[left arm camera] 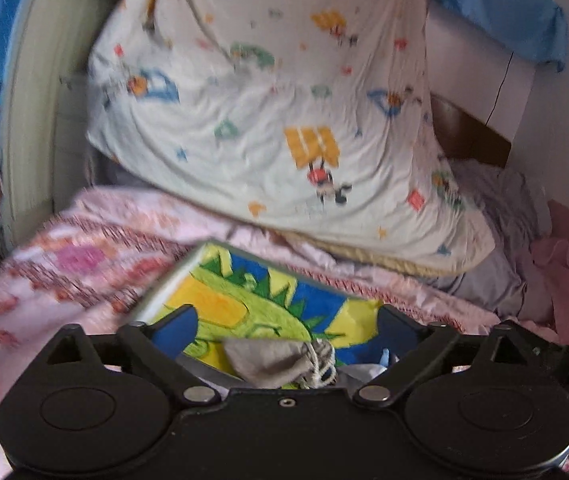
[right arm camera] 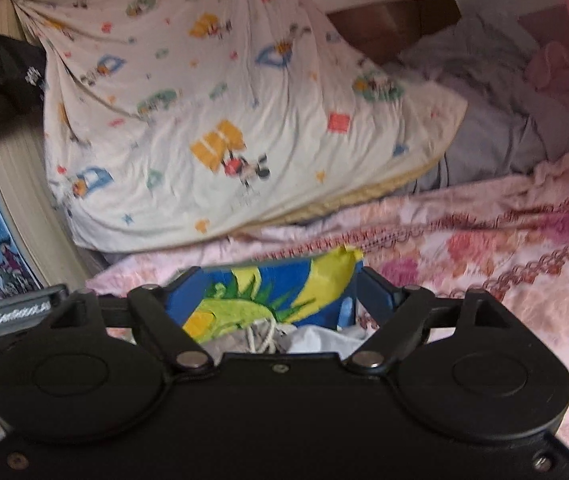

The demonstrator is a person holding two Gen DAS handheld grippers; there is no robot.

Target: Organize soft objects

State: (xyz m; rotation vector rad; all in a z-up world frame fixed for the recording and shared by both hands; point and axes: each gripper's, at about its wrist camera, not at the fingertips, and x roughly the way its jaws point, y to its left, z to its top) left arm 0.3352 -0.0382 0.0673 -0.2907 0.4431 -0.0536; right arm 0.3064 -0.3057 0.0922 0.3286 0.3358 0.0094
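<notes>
My left gripper (left arm camera: 284, 320) and right gripper (right arm camera: 268, 284) are both wide apart, holding nothing, above the bright towel (left arm camera: 244, 300) on the bed.

Blurred white lettering, roughly "GenRobot.AI", on left tool (right arm camera: 16, 314); no other text readable.

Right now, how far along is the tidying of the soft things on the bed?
Looks done: the cartoon-print pillow leans upright at the head of the bed. In hand: nothing; the left hand-held gripper and right hand-held gripper are both open and empty. Left: the dinosaur-print piece, the grey drawstring pouch and the rumpled pink blanket.
</notes>
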